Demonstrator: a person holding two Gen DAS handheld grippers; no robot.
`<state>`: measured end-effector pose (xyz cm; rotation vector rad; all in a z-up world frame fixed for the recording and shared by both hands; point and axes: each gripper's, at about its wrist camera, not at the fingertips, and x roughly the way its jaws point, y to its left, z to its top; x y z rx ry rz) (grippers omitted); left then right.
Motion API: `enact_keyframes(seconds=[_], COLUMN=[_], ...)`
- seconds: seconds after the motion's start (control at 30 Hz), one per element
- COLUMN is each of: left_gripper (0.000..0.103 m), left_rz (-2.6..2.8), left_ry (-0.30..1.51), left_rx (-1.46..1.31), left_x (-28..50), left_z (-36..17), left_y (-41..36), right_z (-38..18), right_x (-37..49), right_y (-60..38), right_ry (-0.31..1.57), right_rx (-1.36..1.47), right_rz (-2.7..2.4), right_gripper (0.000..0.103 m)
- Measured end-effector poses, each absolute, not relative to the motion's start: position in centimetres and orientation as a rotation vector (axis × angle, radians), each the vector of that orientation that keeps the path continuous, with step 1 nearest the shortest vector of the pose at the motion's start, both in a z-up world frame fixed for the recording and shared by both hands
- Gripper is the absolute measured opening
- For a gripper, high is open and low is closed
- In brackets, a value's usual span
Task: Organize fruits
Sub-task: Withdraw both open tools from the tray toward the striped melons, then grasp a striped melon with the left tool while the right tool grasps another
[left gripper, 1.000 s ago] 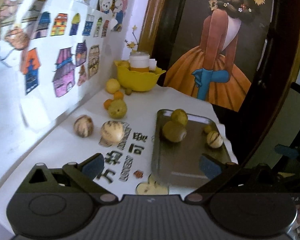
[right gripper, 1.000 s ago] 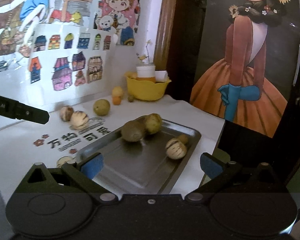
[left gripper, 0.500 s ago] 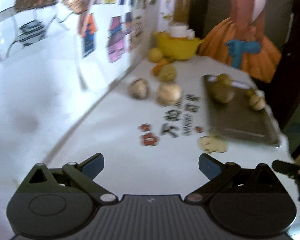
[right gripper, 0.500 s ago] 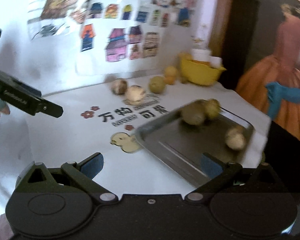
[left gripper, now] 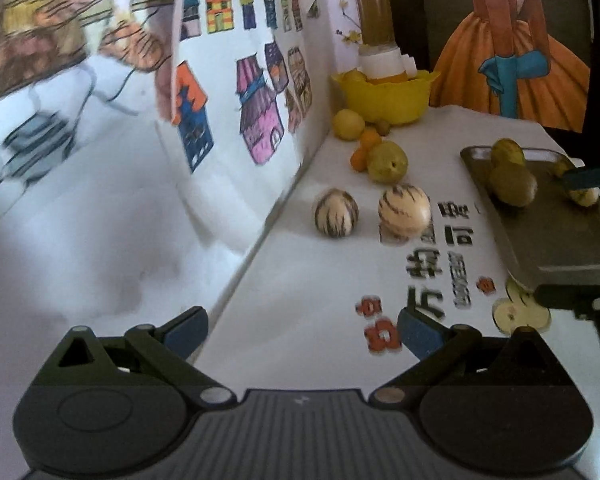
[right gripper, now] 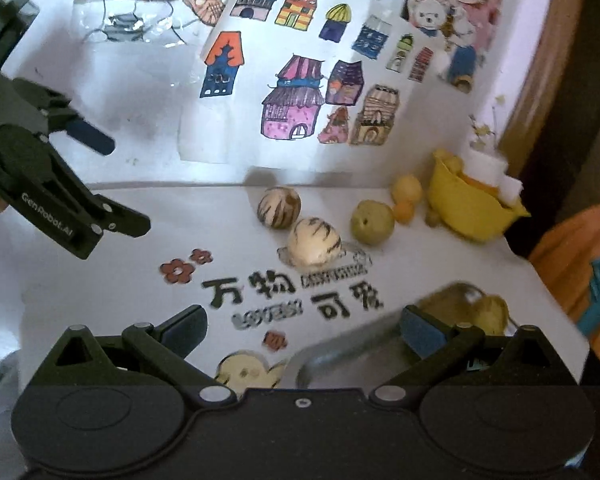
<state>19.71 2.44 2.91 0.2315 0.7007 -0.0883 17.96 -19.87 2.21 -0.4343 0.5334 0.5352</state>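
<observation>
We saw the left gripper point(left gripper: 300, 330) pull back from the tray point(left gripper: 548, 236) toward the wall; the right gripper point(right gripper: 302, 330) swung left, over the tray's near corner. Jaws remained apart.

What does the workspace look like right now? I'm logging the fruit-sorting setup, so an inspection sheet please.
Surface: white table cover with printed black lettering and flowers.
Job's things: metal tray holding several green fruits; two striped fruits, a green fruit, small oranges and a yellow fruit loose on the table.
Clutter: yellow bowl with a white-lidded cup.
Grippers: left hand-held gripper open, empty; right hand-held gripper open, empty, over the tray's near corner.
Cables: nothing seen.
Surroundings: house drawings on the wall; poster of a figure in an orange dress.
</observation>
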Motion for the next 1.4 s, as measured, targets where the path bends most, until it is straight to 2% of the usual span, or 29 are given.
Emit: enact_keyframes(seconds=[0.2, 0.43, 0.57, 1.1, 1.4], left_gripper=[0.103, 0.102, 0.097, 0.074, 0.073], left_rz=[-0.091, -0.095, -0.101, -0.117, -0.188], left_ry=[0.677, 0.658, 0.654, 0.64, 0.624], left_rx=[0.18, 0.099, 0.077, 0.106, 0.132], left_x=[23.5, 27.4, 29.0, 32.0, 32.8], left_z=[2.2, 0.8, -0.3, -2.1, -2.5], left_y=[2.7, 2.5, 1.9, 1.2, 1.4], right_z=[0.9, -0.4, -1.4, -2.7, -2.7], right_x=[21.8, 25.7, 27.3, 30.1, 30.6], right_y=[-20.3, -20.1, -19.4, -17.6, -17.2], right_ry=[0.507, 0.509, 0.509, 0.46, 0.419], right_rx=[-0.498, -0.586, -0.628, -0.698, -0.741], right_rz=[0.581, 0.651, 0.685, 0.777, 0.857], right_gripper=[0.102, 0.096, 0.089, 0.076, 0.075])
